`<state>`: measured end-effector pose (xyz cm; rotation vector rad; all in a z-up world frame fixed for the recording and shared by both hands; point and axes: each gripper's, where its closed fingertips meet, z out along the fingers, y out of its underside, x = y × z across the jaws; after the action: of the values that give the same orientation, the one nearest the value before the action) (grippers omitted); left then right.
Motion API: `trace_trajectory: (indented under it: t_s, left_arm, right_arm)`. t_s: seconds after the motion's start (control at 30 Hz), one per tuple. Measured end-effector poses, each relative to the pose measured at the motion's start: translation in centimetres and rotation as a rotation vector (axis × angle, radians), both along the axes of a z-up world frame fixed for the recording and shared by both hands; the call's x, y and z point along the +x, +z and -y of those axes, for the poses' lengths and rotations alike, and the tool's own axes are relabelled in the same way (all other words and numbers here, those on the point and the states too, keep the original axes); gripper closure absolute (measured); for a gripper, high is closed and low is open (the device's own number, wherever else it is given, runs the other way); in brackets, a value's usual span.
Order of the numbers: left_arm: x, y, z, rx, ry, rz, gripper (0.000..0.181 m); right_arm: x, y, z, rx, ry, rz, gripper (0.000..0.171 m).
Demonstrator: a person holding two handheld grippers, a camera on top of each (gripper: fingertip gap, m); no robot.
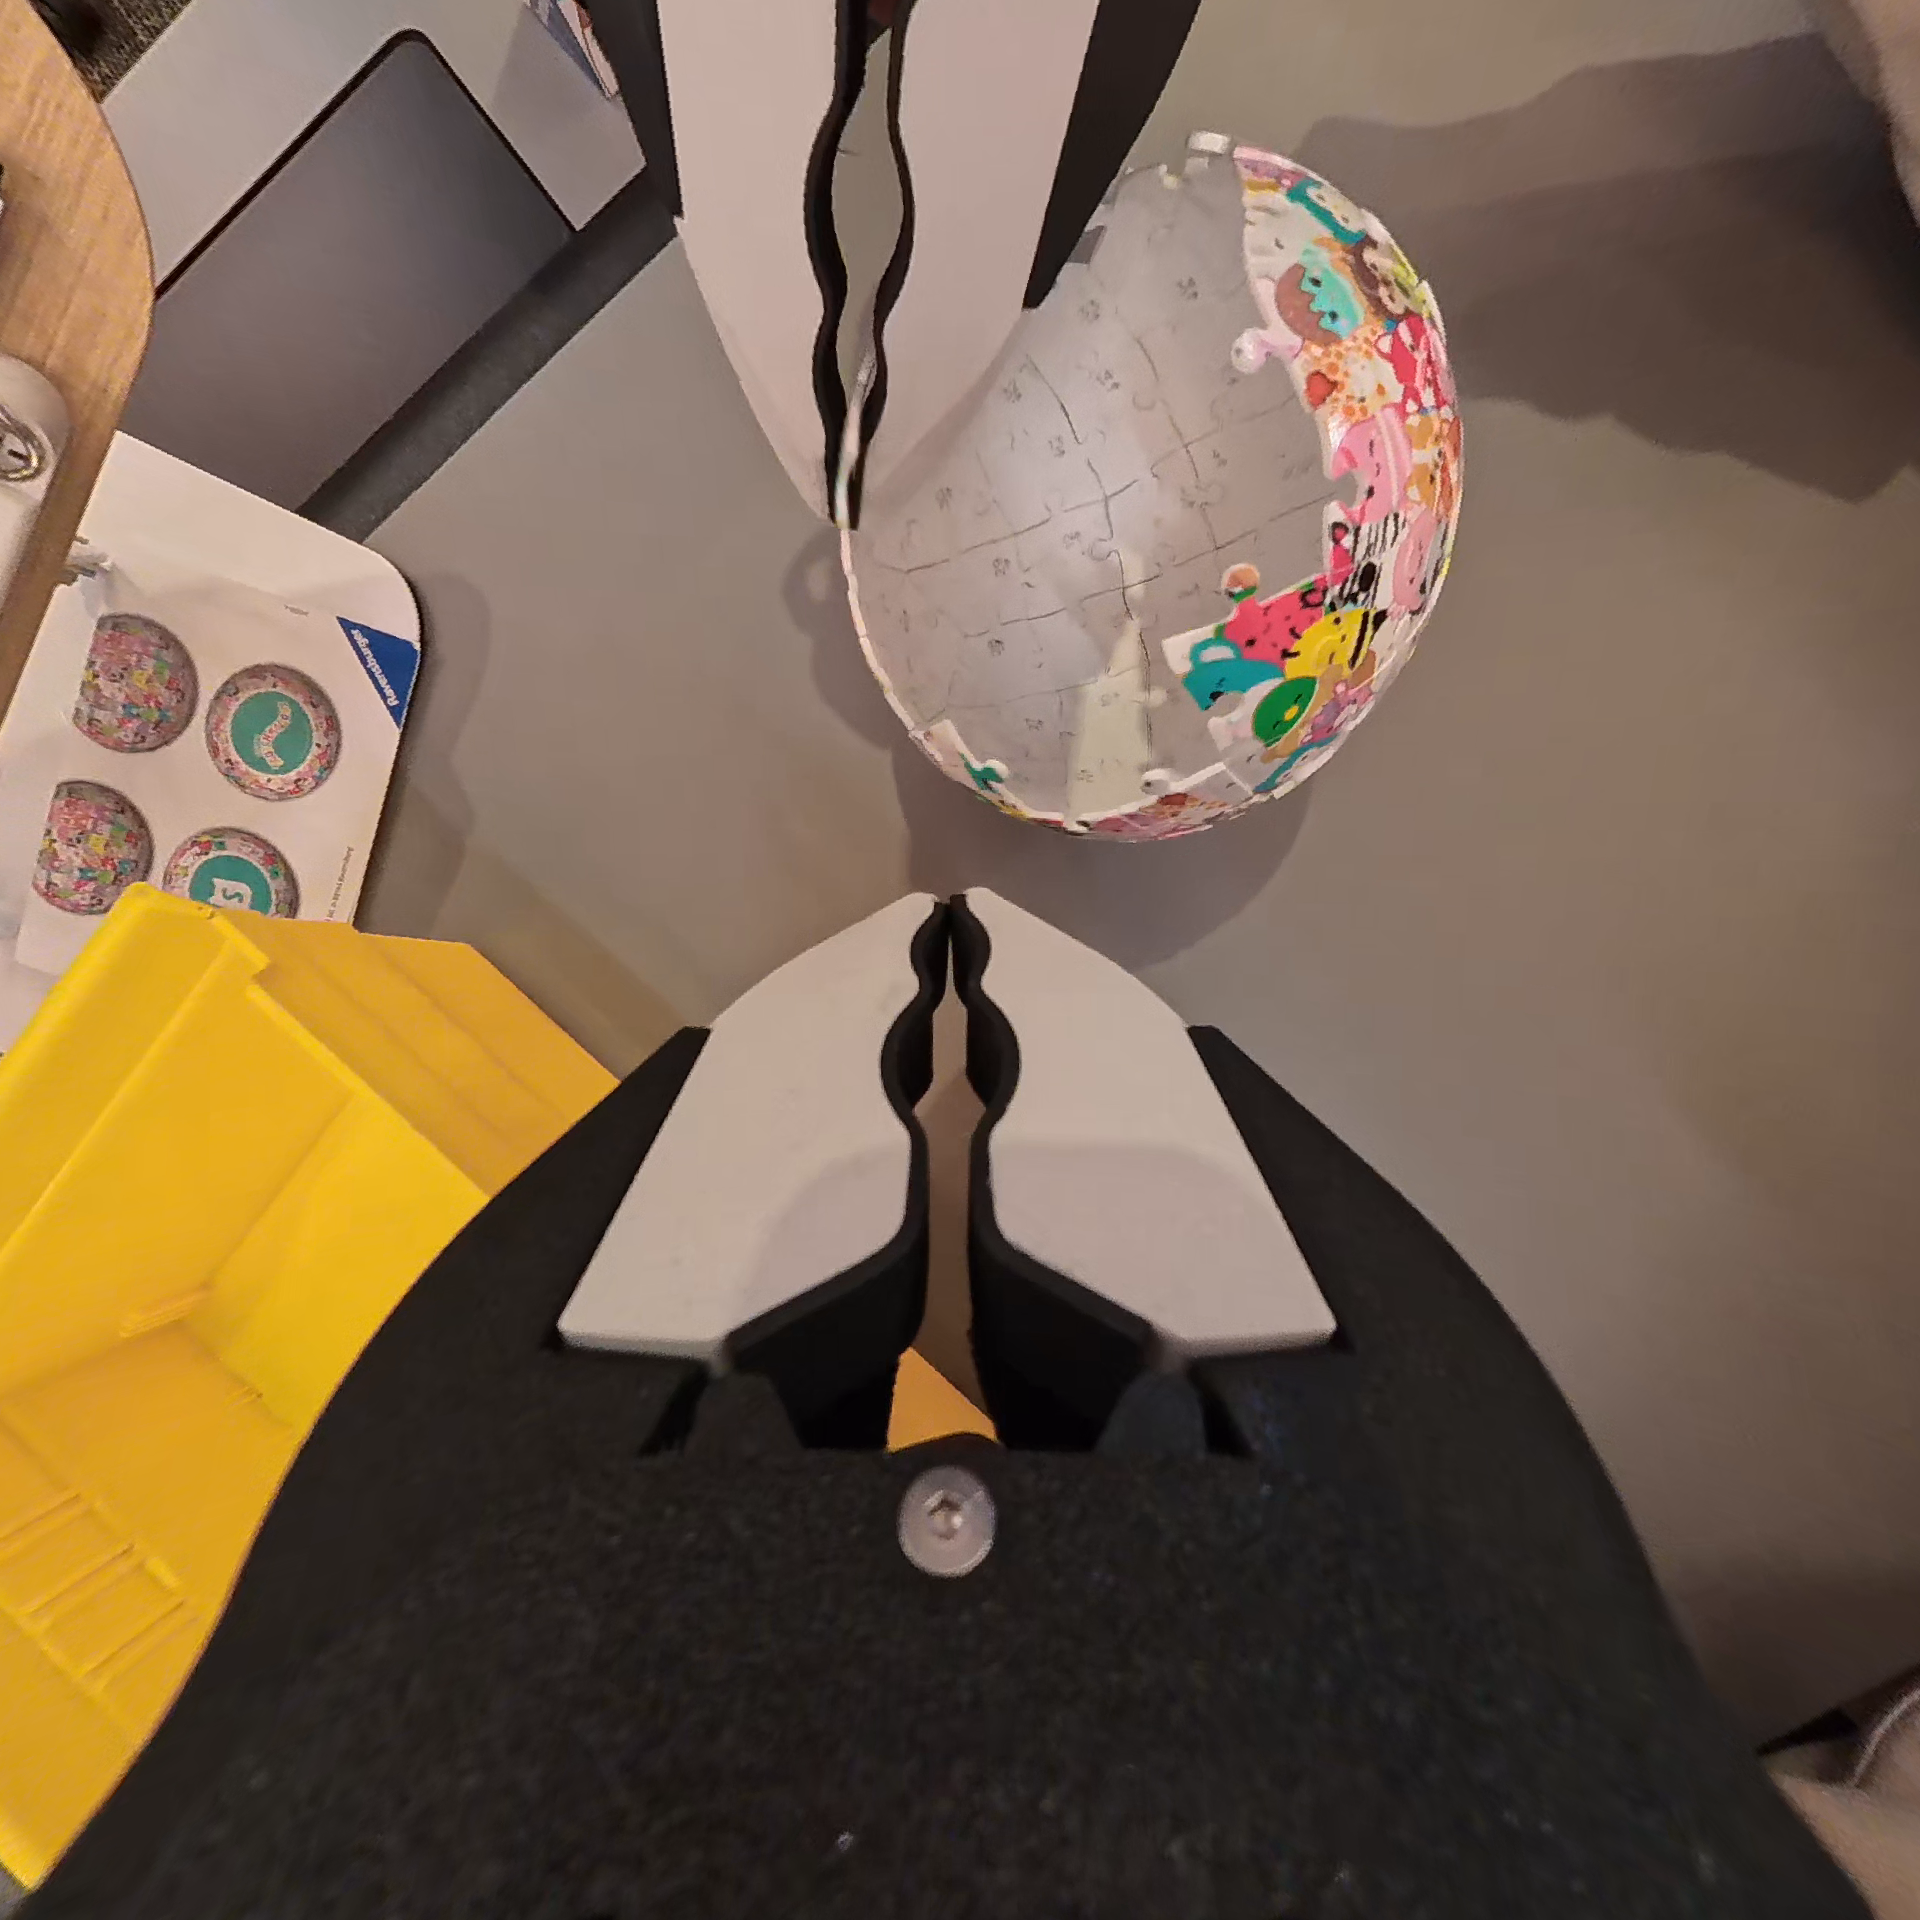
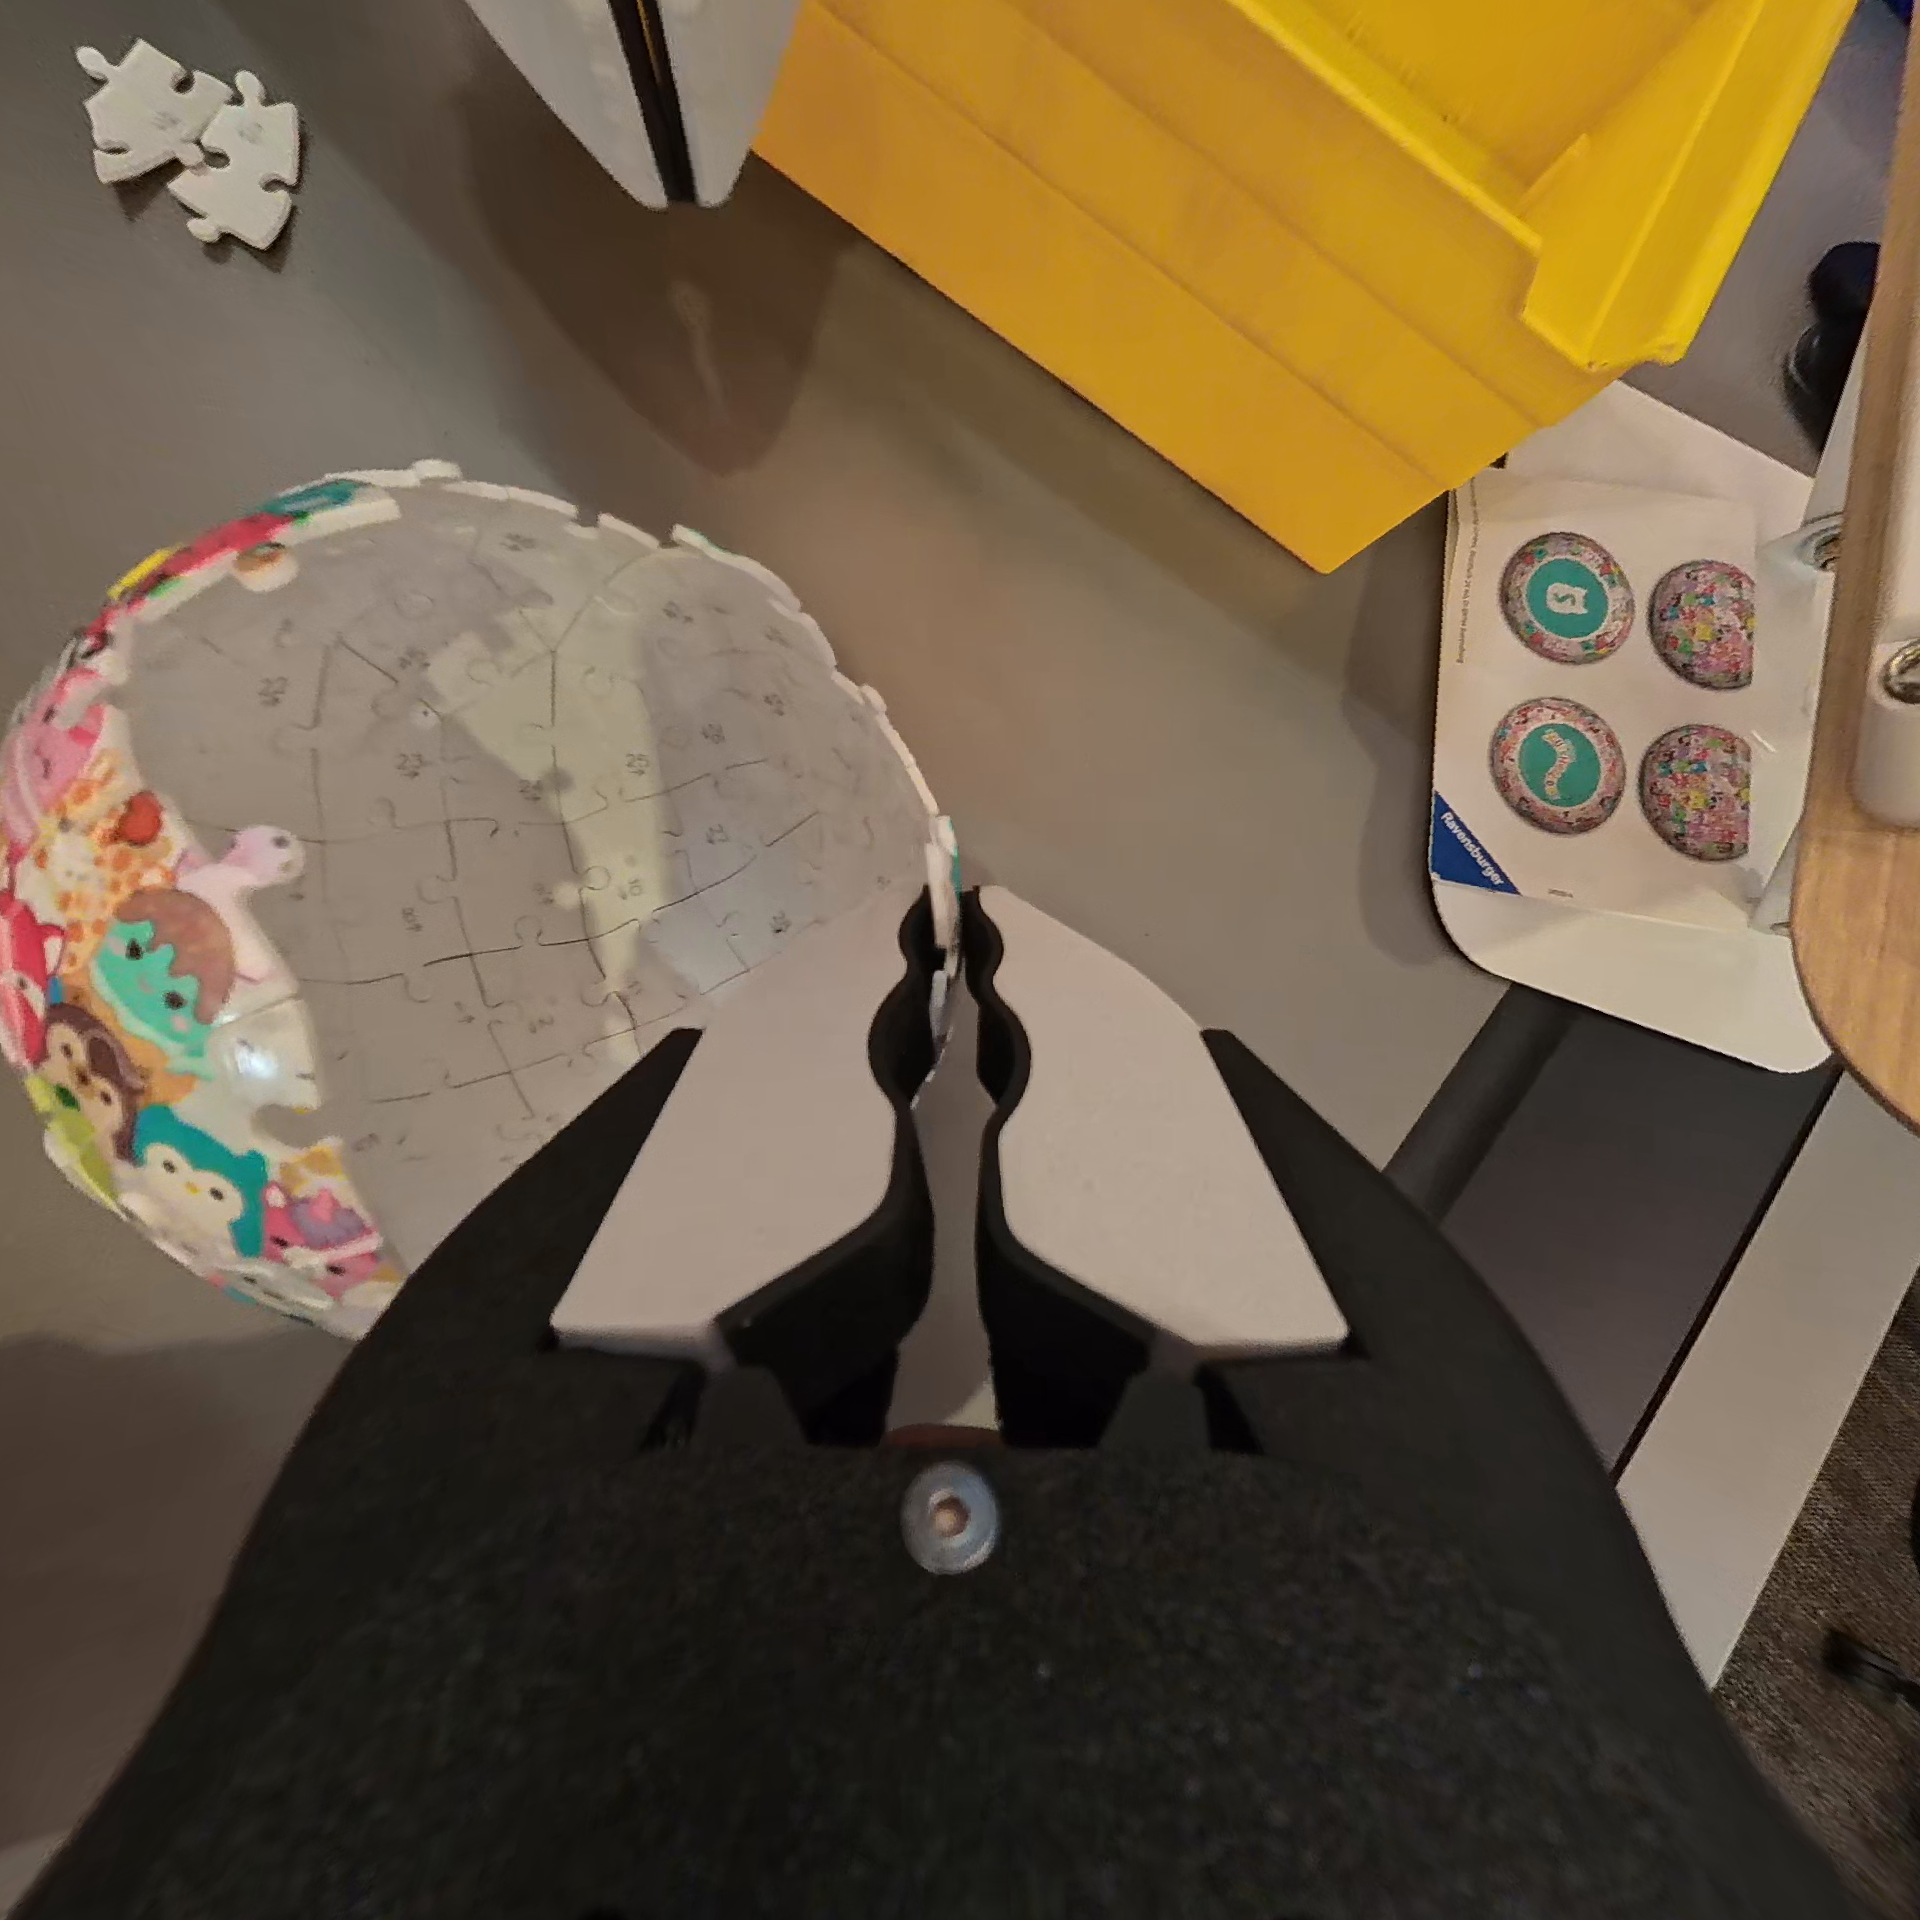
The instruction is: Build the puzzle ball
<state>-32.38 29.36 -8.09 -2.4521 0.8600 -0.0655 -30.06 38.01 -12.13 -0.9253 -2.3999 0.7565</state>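
My grey table [image 2: 1039,623] carries a yellow bin [image 2: 1247,260], an instruction sheet [image 2: 1621,727], two loose puzzle pieces [image 2: 197,140] and, seemingly resting, the half-built ball [image 2: 468,831].

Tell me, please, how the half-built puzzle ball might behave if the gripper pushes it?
The puzzle ball would probably rock or roll, since its underside is rounded. Its thin shell of interlocked pieces looks light and may flex or pop apart; the right gripper pinches only its rim.

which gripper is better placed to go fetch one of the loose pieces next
Left. The left gripper is shut on nothing and free, while the right gripper is clamped on the rim of the puzzle ball, holding it. The loose pieces lie on the table.
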Motion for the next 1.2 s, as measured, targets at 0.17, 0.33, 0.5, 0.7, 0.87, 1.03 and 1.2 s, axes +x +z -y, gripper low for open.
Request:
trace_trajectory:
  t_s: [0.17, 0.33, 0.5, 0.7, 0.87, 1.03, 1.2]
  left_arm:
    - [0.2, 0.0, 0.1, 0.0, -0.005, -0.002, 0.181]
    - [0.3, 0.2, 0.1, 0.005, -0.005, -0.004, 0.181]
    - [0.2, 0.5, 0.3, 0.011, 0.002, 0.003, 0.181]
    - [0.0, 0.3, 0.6, 0.007, 0.008, 0.006, 0.181]
    - [0.1, 0.1, 0.6, 0.005, 0.007, 0.008, 0.181]
    - [0.1, 0.2, 0.6, 0.007, 0.008, 0.013, 0.181]
    - [-0.2, 0.3, 0.5, 0.015, 0.022, 0.022, 0.181]
  right_arm:
    - [-0.1, 0.0, 0.0, -0.006, 0.001, -0.002, 0.169]
    - [0.0, 0.0, 0.0, 0.013, -0.004, 0.001, 0.164]
    - [0.5, -0.3, -1.0, 0.068, -0.048, 0.033, 0.156]
    - [0.7, -0.5, -1.0, 0.08, -0.053, 0.06, 0.161]
    - [0.7, -0.6, -0.9, 0.061, -0.048, 0.067, 0.168]
    - [0.7, -0.5, -0.8, 0.072, -0.046, 0.054, 0.167]
    - [1.5, 0.3, -1.4, 0.079, -0.1, 0.071, 0.149]
